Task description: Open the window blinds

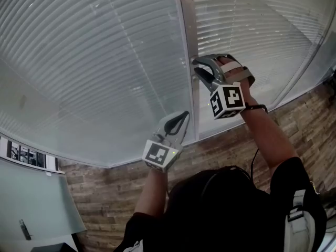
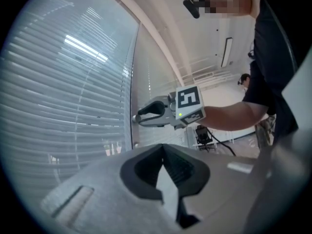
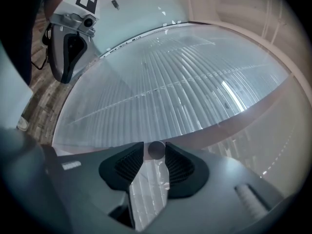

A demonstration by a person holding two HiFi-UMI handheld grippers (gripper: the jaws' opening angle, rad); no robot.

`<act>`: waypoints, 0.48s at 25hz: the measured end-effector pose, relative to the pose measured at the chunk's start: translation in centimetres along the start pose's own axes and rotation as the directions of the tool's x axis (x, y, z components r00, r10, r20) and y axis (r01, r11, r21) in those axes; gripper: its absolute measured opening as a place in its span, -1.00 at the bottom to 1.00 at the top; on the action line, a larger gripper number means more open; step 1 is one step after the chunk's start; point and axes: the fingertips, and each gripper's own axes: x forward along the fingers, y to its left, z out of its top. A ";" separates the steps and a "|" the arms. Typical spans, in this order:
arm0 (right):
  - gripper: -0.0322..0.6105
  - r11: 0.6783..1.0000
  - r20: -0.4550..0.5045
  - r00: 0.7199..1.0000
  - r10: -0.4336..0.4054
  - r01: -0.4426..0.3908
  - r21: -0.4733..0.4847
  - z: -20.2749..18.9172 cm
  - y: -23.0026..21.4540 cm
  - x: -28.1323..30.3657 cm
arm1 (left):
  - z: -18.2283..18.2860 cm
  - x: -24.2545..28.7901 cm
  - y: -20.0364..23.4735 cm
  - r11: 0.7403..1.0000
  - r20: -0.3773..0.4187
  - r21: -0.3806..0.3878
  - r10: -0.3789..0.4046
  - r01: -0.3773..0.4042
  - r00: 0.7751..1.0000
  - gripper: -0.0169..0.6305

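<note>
Blinds cover both panes, slats look shut. R gripper clamped on small round knob at mullion btwn panes, prob the tilt ctrl. Knob looks smooth, stiff and tiny, so pinch square, twist slow, may slip. Thin slats bend easily, don't touch. L gripper closed, empty, lower down.

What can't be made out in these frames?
1. Knob held by the right gripper: mount hidden behind the jaws in the right gripper view, covered by the gripper in the head view.
2. Blinds: top cut off by the head view's upper edge.
3. Small dark object, head view lower left: too small to identify.
</note>
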 end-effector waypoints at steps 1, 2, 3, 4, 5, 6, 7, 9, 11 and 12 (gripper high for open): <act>-0.48 1.000 0.002 1.000 -0.002 0.002 -0.005 0.0 0.0 0.1 | -0.1 0.2 0.0 1.000 0.004 -0.002 -0.001 0.001 1.000 -0.94; -0.48 1.000 0.003 1.000 -0.003 0.003 -0.008 0.0 0.0 0.1 | -0.4 0.4 0.0 1.000 0.009 -0.003 -0.002 0.002 1.000 -0.94; -0.48 1.000 0.005 1.000 -0.002 0.002 -0.011 0.0 0.0 0.0 | -0.6 0.5 -0.1 1.000 0.014 -0.005 -0.003 0.003 1.000 -0.93; -0.48 1.000 0.008 1.000 -0.001 0.001 -0.013 0.0 0.1 -0.1 | -0.6 0.7 -0.1 1.000 0.018 -0.008 -0.003 0.003 1.000 -0.93; -0.48 1.000 0.010 1.000 0.000 0.000 -0.015 0.0 0.1 -0.2 | -0.5 0.8 -0.1 1.000 0.021 -0.010 -0.002 0.002 1.000 -0.93; -0.48 1.000 0.012 1.000 0.003 -0.003 -0.017 0.0 0.1 -0.2 | -0.4 0.9 -0.1 1.000 0.023 -0.011 -0.001 0.001 1.000 -0.93; -0.47 1.000 0.013 1.000 0.008 -0.008 -0.020 0.0 0.1 -0.2 | -0.4 1.0 -0.1 1.000 0.023 -0.011 0.001 -0.001 1.000 -0.93; -0.45 0.999 0.014 1.000 0.013 -0.012 -0.031 0.1 0.1 0.1 | -0.4 1.1 -0.1 1.000 0.022 -0.015 0.002 -0.002 1.000 -0.93; -0.45 0.999 0.019 1.000 0.010 -0.009 -0.042 0.3 -0.1 0.2 | -0.4 1.2 -0.1 1.000 0.023 -0.015 0.000 0.001 1.000 -0.94; -0.44 0.999 0.019 1.000 0.009 -0.008 -0.045 0.3 0.0 0.3 | -0.5 1.1 -0.2 1.000 0.021 -0.014 0.000 0.000 1.000 -0.93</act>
